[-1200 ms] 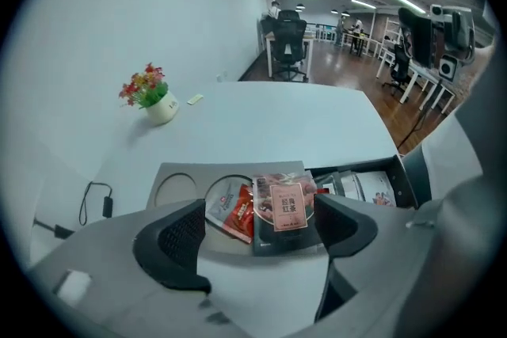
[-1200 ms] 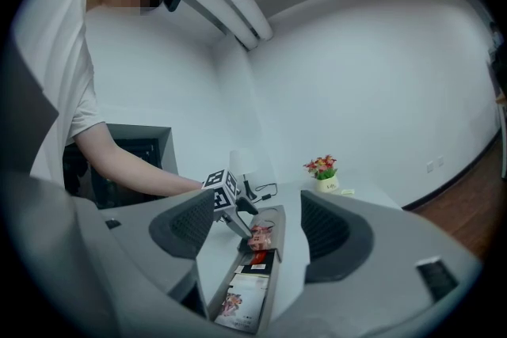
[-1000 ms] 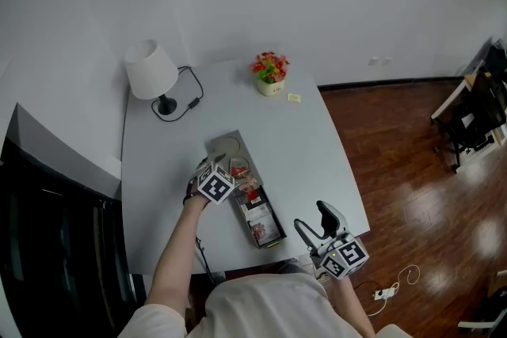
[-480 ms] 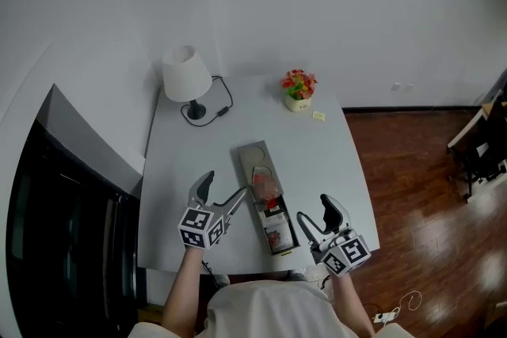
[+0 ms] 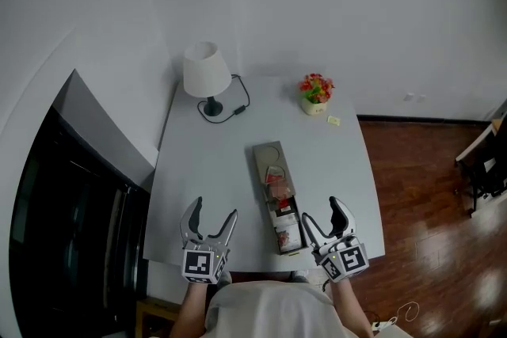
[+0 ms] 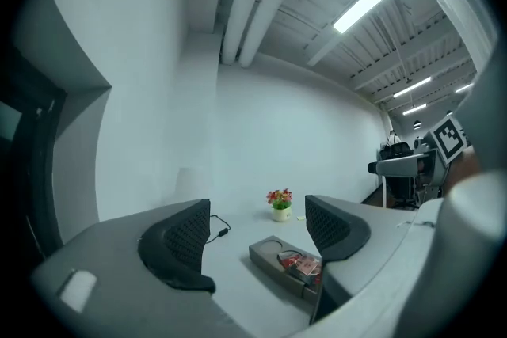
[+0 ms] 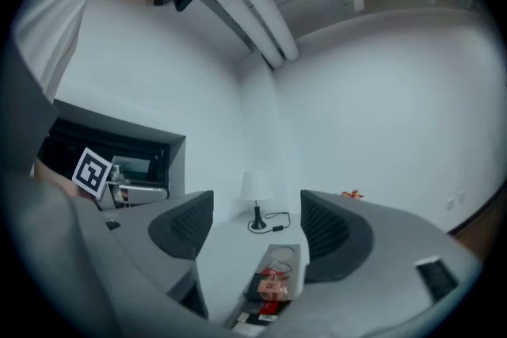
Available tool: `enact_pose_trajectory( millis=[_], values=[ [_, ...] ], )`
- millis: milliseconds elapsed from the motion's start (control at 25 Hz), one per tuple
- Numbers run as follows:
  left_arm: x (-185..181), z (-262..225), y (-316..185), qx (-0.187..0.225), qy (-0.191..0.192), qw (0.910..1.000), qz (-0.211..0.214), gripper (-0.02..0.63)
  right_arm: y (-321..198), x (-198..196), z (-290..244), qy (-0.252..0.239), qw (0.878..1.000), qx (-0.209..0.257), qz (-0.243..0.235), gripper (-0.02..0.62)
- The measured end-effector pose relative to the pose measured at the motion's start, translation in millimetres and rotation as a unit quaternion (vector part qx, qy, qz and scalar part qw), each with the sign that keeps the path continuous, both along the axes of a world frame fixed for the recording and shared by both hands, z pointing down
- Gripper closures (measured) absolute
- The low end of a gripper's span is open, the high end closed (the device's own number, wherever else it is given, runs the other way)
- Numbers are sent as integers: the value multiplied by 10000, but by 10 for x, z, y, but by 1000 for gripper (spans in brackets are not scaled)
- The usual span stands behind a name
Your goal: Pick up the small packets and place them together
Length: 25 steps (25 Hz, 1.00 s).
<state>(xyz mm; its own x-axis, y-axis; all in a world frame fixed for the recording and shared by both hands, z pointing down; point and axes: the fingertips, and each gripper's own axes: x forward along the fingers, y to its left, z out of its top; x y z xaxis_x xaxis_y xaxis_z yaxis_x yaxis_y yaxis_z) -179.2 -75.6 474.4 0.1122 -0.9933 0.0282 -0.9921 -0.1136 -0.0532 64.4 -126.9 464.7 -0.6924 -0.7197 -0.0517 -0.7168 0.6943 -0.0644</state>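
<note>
Nearest us, the left gripper [image 5: 212, 218] hangs over the near edge of the table [image 5: 198, 162], pointing level. A second ago it was at the tray [image 5: 266, 155]; it has since drawn back and up to this edge. Its jaws have just been closing a little, yet they stand well apart, and its own view shows nothing between them. The right gripper [image 5: 322, 216] sits by the near right edge, having shifted only slightly. Its jaws are also wide and empty.

Between the two grippers lies the tray, lengthwise away from us. The packets [image 5: 275, 180] are inside it, red ones about the middle and darker ones at the near end. The far end, with its round recess, is bare.

We see no loose packet on the table. We judge the last drop made and the gathering done or nearly so.

Beyond stand the lamp [image 5: 206, 71] and flowers [image 5: 315, 87], untouched.
</note>
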Motion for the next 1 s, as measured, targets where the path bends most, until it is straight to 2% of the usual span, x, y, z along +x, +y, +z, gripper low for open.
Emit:
enact_pose_trajectory(
  millis=[160,480,1000],
  values=[
    [45,4,62,60,108,9999,34,242,84,-125,69,341,9993,-11,-173,253],
    [147,-87,55,144,246,9994,180,255,139,-229,45,409,9987,43,-305,253],
    [225,-51,9,38,197,9992,358,255,158,-254,98,517,9981,-17,-330,253]
  ],
)
